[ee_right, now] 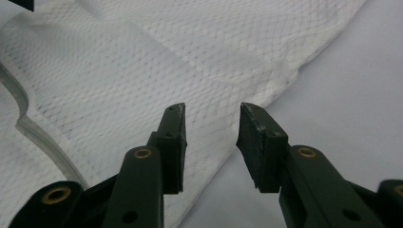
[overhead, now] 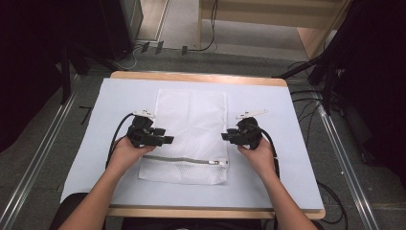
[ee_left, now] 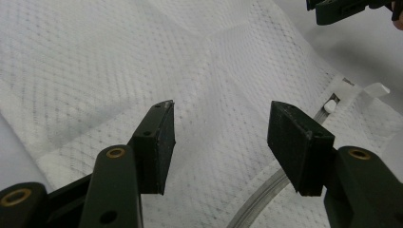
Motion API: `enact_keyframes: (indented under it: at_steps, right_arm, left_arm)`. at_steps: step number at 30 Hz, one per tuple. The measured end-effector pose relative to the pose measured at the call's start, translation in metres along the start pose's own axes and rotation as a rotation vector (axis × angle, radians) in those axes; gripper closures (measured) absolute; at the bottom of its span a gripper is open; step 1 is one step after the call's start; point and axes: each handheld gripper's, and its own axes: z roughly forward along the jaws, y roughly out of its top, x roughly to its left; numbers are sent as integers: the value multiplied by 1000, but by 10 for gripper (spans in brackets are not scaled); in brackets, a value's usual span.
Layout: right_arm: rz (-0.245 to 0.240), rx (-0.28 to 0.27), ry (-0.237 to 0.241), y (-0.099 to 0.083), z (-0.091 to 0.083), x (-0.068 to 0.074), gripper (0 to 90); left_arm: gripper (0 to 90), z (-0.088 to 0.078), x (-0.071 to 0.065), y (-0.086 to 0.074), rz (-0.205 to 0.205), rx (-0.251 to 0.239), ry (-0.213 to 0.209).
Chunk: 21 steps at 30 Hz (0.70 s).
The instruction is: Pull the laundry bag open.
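**A:** Where does the white mesh bag (overhead: 190, 136) lie?

**B:** Flat in the middle of the worktop (overhead: 297, 167), on the pale blue cover, long side running away from the person. Its grey zipper (overhead: 184, 159) crosses near the edge closest to the person, with the white pull tab (overhead: 221, 163) at the right end.

**A:** And the left tongs (overhead: 167, 139)?

**B:** They hover over the bag's left edge, tips pointing inward across the mesh. In the left gripper view the pads (ee_left: 159, 142) stand wide apart with only mesh beneath them; nothing is pinched. The zipper (ee_left: 266, 197) curves below the right-hand pad.

**A:** The right tongs (overhead: 225, 136)?

**B:** At the bag's right edge, tips pointing inward. In the right gripper view the pads (ee_right: 259, 142) are parted, narrower than the left pair, and hold nothing. The bag's hemmed edge (ee_right: 280, 83) runs diagonally just ahead of them, mesh on one side, bare cover on the other.

**A:** How much room around the bag?

**B:** Plenty. Bare cover lies on both sides, out to the worktop's left and right edges, and a strip shows beyond the far end. At the near edge the cover continues between the bag and the wooden lip (overhead: 215, 212). The two hands sit well apart, the bag's width between them.
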Motion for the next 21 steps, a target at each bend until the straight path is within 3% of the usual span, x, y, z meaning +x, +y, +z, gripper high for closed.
enact_keyframes:
  at_steps: [14,21]
  right_arm:
    - [-22,2,31,-16,-9,17,719]
    - [-15,11,75,-30,-9,25,729]
  left_arm:
    - [425,4,-15,5,40,-4,-30]
    - [422,9,-23,9,61,3,-37]
